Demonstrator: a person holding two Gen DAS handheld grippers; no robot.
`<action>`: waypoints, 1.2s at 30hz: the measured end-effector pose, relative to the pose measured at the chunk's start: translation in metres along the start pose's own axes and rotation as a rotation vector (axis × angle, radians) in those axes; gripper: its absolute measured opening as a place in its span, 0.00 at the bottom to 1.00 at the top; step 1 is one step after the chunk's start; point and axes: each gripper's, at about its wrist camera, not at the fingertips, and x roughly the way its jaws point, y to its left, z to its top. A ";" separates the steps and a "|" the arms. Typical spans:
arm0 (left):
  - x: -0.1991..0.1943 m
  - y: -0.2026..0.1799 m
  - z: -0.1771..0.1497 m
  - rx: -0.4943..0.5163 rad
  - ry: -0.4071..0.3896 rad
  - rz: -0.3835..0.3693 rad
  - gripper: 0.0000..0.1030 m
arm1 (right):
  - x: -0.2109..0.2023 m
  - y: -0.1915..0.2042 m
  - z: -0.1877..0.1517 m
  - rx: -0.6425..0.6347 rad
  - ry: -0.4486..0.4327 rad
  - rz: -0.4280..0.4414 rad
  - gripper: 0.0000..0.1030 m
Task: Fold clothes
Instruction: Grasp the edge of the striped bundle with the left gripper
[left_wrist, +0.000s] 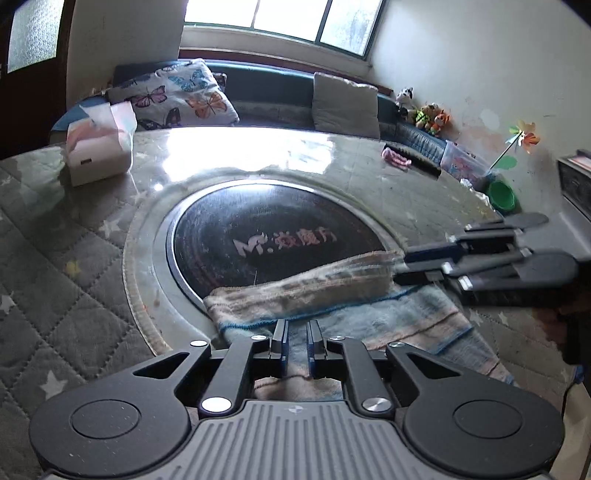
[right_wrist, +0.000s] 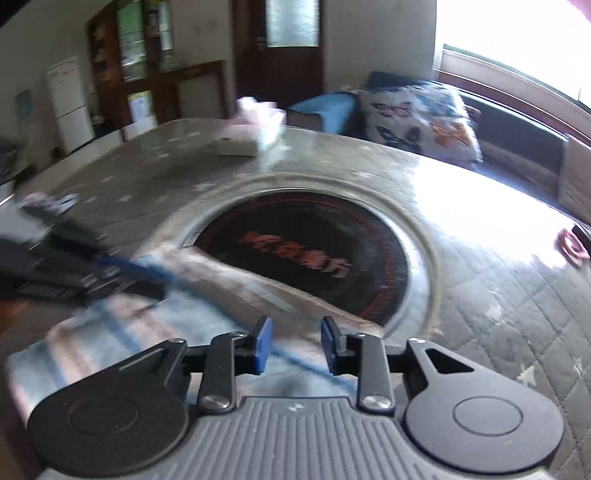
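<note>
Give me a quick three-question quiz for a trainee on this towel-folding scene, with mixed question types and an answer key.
1. True or false: the left claw is closed on the striped blue-and-pink terry towel.
2. Multiple choice: the towel partly lies over which thing? A) the white tissue box; B) the round black glass hotplate set in the table; C) the green plastic bowl.
3. Fill in: the right claw has its blue pads ____, with towel below them.

Key: 1 true; 2 B; 3 apart.
</note>
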 end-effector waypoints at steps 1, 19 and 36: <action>0.000 0.000 0.000 0.002 0.003 0.001 0.12 | -0.004 0.007 -0.001 -0.023 0.003 0.017 0.30; -0.014 -0.005 -0.013 0.035 -0.002 0.040 0.13 | -0.017 0.136 -0.038 -0.340 -0.039 0.238 0.41; -0.064 0.007 -0.040 -0.110 -0.033 0.120 0.31 | -0.040 0.167 -0.047 -0.459 -0.063 0.204 0.56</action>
